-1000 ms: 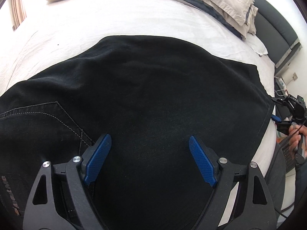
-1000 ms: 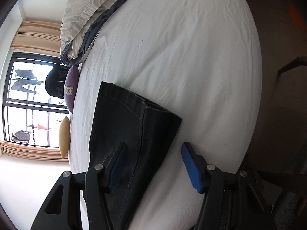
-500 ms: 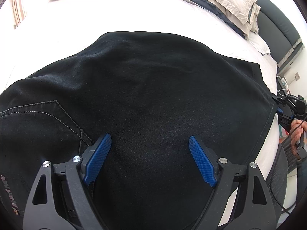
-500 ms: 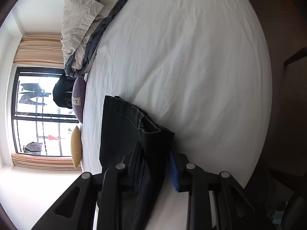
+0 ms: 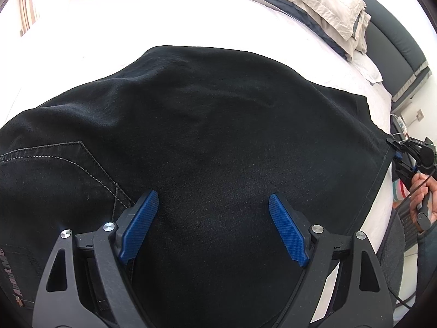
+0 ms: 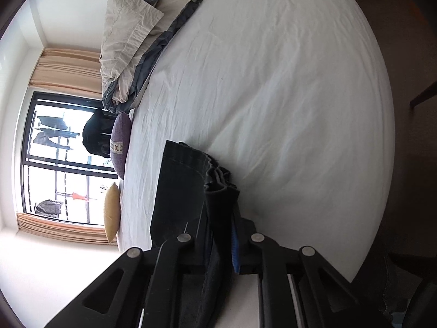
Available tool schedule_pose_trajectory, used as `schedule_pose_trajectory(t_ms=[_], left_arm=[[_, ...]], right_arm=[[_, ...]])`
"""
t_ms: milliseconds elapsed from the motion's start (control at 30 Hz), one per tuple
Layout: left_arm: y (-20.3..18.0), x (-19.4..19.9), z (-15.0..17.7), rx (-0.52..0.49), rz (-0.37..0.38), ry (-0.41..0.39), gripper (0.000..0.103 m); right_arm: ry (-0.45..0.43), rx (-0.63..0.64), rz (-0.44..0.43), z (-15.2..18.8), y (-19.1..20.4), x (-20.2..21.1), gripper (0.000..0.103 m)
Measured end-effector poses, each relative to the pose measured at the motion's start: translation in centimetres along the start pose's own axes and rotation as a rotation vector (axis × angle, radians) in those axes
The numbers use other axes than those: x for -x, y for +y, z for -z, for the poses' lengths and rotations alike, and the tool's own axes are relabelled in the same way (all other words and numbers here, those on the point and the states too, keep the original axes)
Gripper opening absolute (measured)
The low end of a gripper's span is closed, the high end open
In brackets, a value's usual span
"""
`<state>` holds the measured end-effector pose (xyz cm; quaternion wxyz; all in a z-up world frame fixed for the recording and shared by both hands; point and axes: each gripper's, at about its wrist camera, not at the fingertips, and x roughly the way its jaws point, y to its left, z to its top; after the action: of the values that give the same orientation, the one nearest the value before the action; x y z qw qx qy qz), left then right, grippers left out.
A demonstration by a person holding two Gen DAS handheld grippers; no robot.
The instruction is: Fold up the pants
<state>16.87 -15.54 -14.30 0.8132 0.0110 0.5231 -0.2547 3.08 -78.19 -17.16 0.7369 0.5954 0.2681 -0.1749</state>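
Observation:
Black denim pants (image 5: 218, 142) lie spread on the white bed (image 5: 191, 19), a stitched back pocket at the left. My left gripper (image 5: 213, 227) hovers just above the cloth near the waist end, jaws wide open and empty. In the right wrist view my right gripper (image 6: 221, 235) is shut on the hem end of the pants (image 6: 180, 191), the layered leg cuffs bunched between its fingers. The right gripper also shows in the left wrist view (image 5: 409, 153) at the far right hem corner, held by a hand.
A rumpled beige and grey duvet (image 6: 142, 27) lies at the head of the bed. A purple cushion (image 6: 120, 142) and a yellow pillow (image 6: 112, 213) lie at the window side. A dark headboard (image 5: 393, 43) is at the right. The bed edge drops to dark floor (image 6: 409, 164).
My right gripper has closed from open onto the pants' hem and gathered the cuffs up. My left gripper stayed open, moving slightly over the cloth.

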Motion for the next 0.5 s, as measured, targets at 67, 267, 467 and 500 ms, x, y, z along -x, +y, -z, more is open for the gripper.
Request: schedule_pose_trajectory(t_ms=[67, 267, 467, 500], left_arm=[[0.2, 0.1, 0.0, 0.009, 0.007, -0.003, 0.083], [1.1, 0.5, 0.1, 0.056, 0.036, -0.02, 0.083], [4.3, 2.5, 0.4, 0.239, 0.188, -0.079, 0.083], [4.7, 2.9, 0.4, 0.255, 0.197, -0.083, 0.083]], right_arm=[[-0.015, 0.07, 0.015, 0.4, 2.1, 0.3, 0.013], [0.05, 0.622, 0.062, 8.8, 14.2, -0.4, 0.013], [0.3, 1.172, 0.149, 24.6, 18.1, -5.4, 0.012], [0.313, 1.205, 0.161, 25.9, 17.8, -5.9, 0.012]])
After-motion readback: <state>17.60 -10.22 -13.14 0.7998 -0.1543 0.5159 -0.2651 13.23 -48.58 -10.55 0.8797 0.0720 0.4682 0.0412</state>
